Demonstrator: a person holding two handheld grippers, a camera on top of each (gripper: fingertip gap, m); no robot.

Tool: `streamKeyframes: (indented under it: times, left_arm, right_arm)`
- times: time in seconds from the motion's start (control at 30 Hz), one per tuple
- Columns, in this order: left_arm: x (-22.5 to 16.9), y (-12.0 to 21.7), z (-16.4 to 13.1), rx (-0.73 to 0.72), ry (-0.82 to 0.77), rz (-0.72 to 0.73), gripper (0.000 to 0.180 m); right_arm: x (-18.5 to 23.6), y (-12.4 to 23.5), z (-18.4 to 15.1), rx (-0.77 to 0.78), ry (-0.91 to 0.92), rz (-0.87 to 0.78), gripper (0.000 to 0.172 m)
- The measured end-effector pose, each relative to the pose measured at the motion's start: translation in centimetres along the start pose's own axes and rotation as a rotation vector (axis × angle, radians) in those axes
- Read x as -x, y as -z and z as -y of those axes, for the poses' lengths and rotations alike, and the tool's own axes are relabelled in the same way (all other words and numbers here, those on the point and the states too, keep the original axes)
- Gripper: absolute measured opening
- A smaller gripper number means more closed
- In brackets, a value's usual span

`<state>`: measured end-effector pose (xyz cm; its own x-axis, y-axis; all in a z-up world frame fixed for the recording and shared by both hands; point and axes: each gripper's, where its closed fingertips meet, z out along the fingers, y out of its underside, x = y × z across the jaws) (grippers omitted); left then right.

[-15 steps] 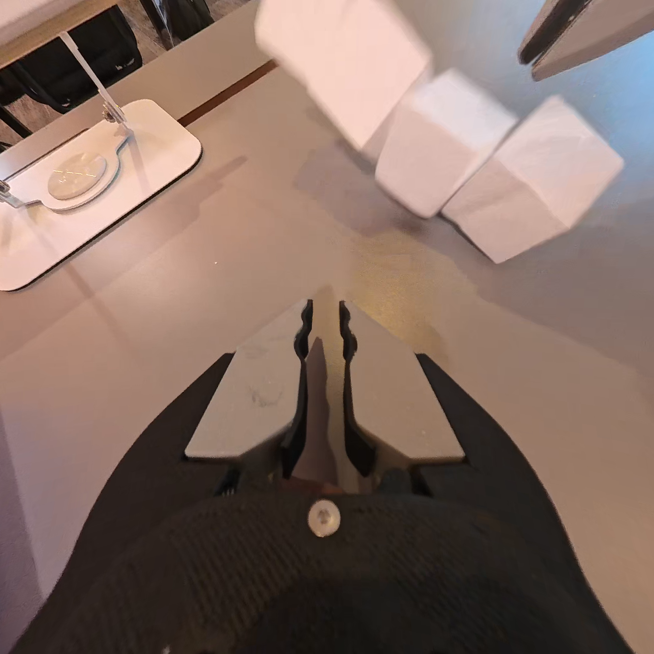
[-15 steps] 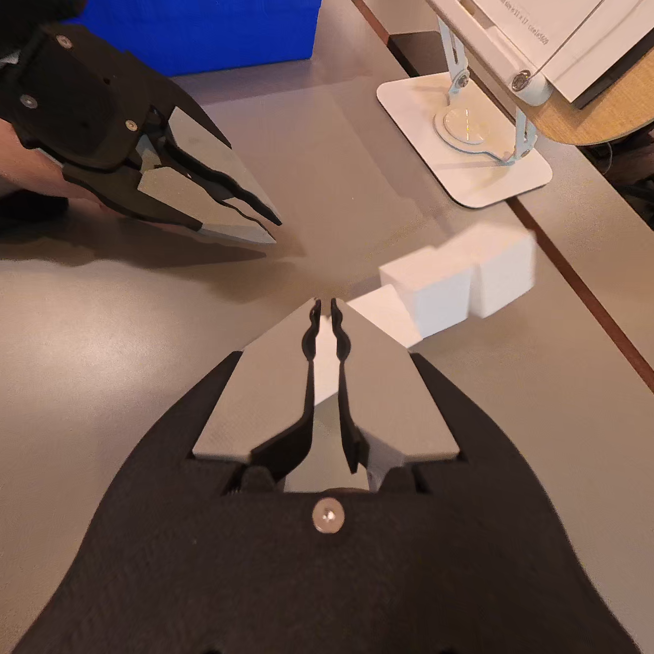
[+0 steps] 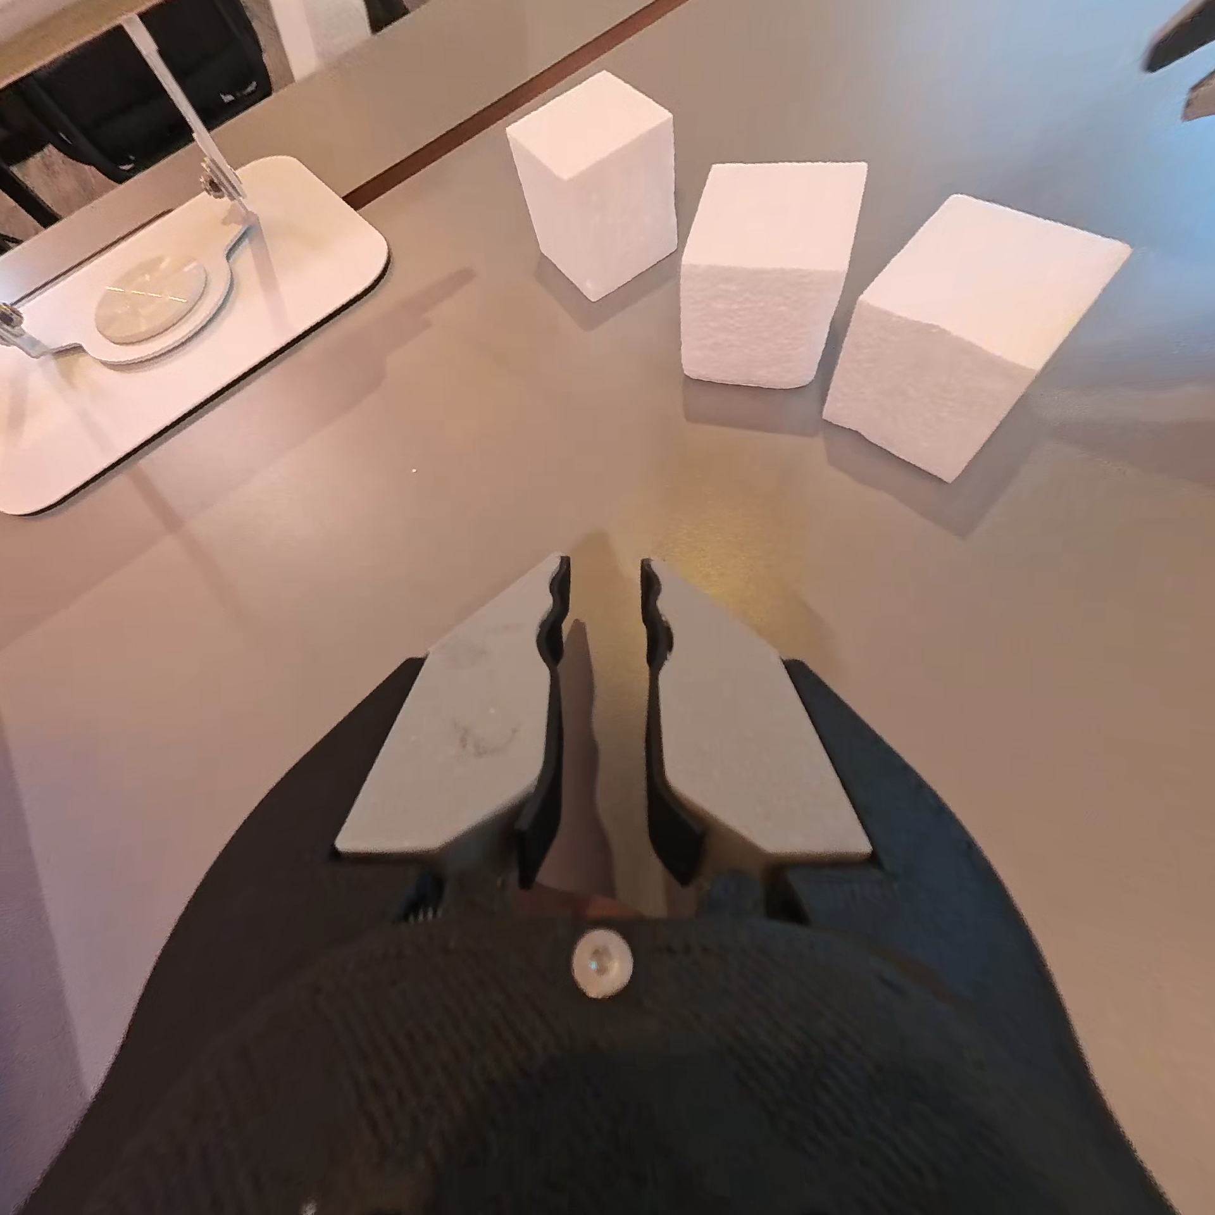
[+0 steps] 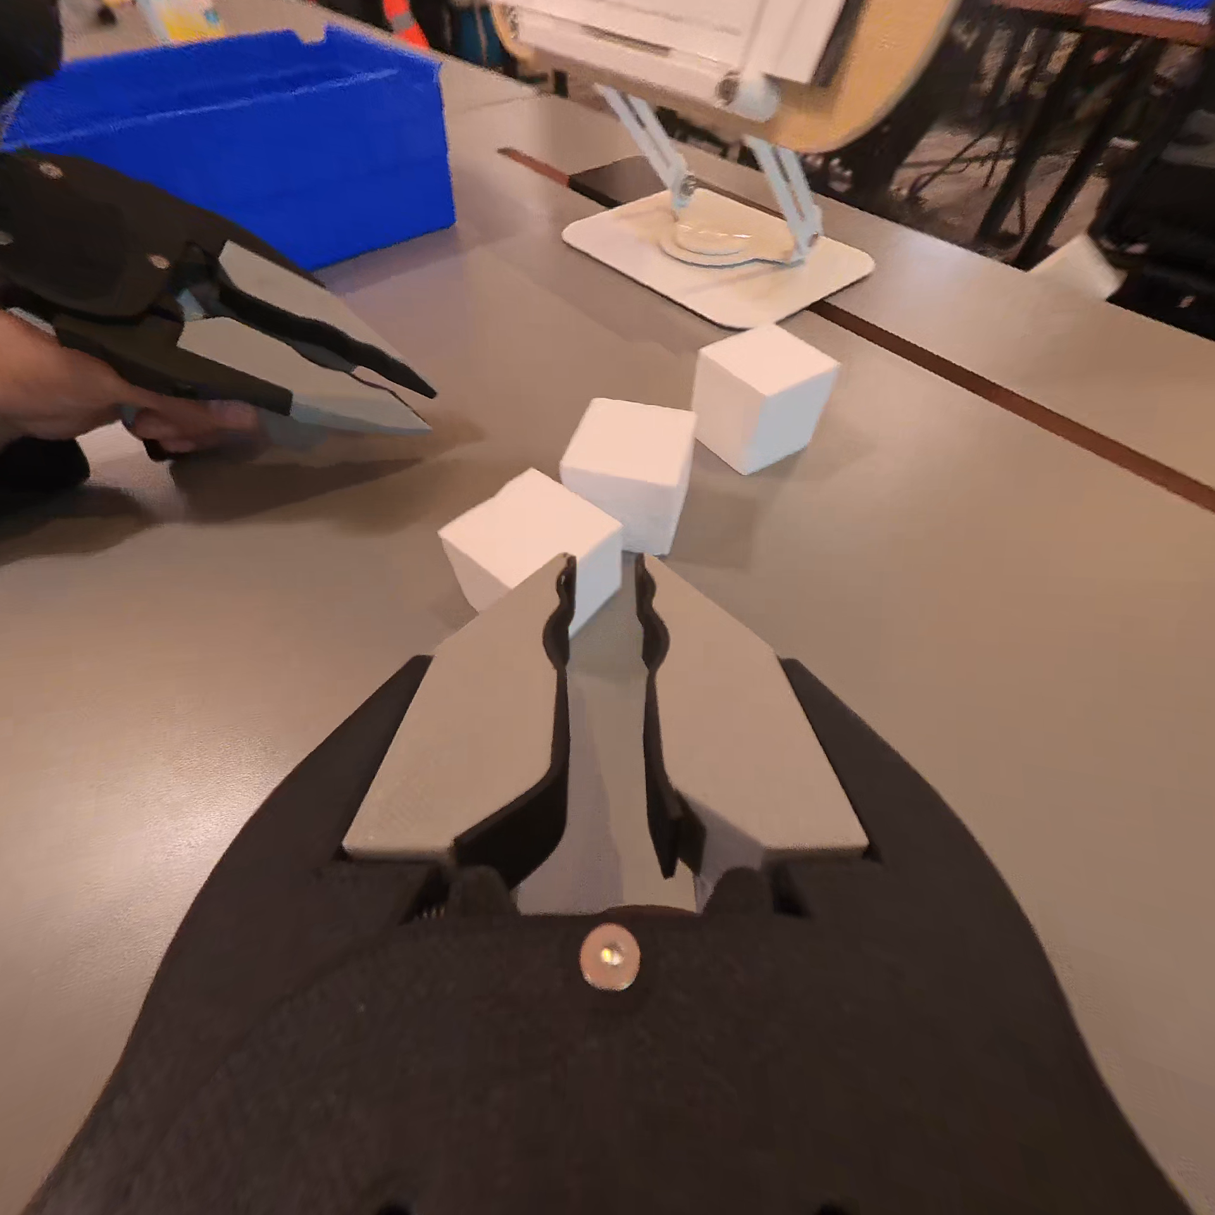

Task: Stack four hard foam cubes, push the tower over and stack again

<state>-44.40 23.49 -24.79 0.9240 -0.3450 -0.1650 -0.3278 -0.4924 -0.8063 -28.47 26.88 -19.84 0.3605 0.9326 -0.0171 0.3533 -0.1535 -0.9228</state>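
Three white foam cubes lie apart in a loose row on the grey table [image 3: 329, 592]: a far one [image 3: 595, 190], a middle one [image 3: 766, 269] and a near one [image 3: 966, 329]. In the right wrist view they show as far [image 4: 762, 394], middle [image 4: 628, 470] and near [image 4: 526, 526]. My left gripper [image 3: 605, 565] is open and empty, short of the cubes; it also shows in the right wrist view [image 4: 421, 411]. My right gripper [image 4: 603, 562] is open and empty, its tips just before the near cube without pressing it. Its blurred tip shows in the left wrist view [image 3: 1183, 66].
A white stand with a flat base plate [image 4: 723, 263] stands behind the cubes, also seen in the left wrist view [image 3: 197, 315]. A blue bin [image 4: 263, 144] is at the back left. A brown seam [image 4: 1019, 401] crosses the table. A hand [image 4: 66, 394] holds the left gripper. One gripper's finger ends stand about 20 cm off the other's. It is some 25 cm from my left tips to the flat base plate [image 4: 723, 263]. My left wrist view [image 3: 223, 284] looks at it from another angle.
The cubes were tumbling and blurred; now they lie still on the table. Both grippers' jaws have opened wider. The right gripper has drawn back from the cubes.
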Motion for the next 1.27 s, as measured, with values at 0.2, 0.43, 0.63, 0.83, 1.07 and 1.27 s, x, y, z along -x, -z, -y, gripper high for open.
streamKeyframes:
  times: [0.2, 0.43, 0.63, 0.83, 1.07, 1.27]
  left_arm:
    - [0.1, -0.2, -0.4, 0.023, 0.007, -0.001, 0.026]
    - [-0.2, -0.2, -1.3, 0.077, -0.007, -0.006, 0.056]
    - [-0.1, 0.0, -2.1, 0.105, 0.022, -0.006, 0.066]
    - [0.7, -0.3, -2.8, 0.143, 0.18, -0.053, 0.079]
    - [1.4, 0.9, -3.9, 0.161, 0.269, 0.07, 0.088]
    - [-0.1, 2.5, -4.3, 0.162, 0.256, 0.182, 0.099]
  right_arm:
    - [-2.3, 1.7, -1.2, -0.041, -0.076, -0.054, 0.035]
    - [-3.6, 1.9, -3.2, 0.093, 0.01, -0.182, 0.051]
    - [-4.1, 1.1, -5.9, 0.249, 0.007, -0.229, 0.056]
    - [-3.5, 0.5, -6.2, 0.259, 0.017, -0.227, 0.06]
    - [-3.1, 1.8, -6.5, 0.246, 0.031, -0.287, 0.066]
    - [-2.6, 3.9, -5.9, 0.176, 0.048, -0.383, 0.07]
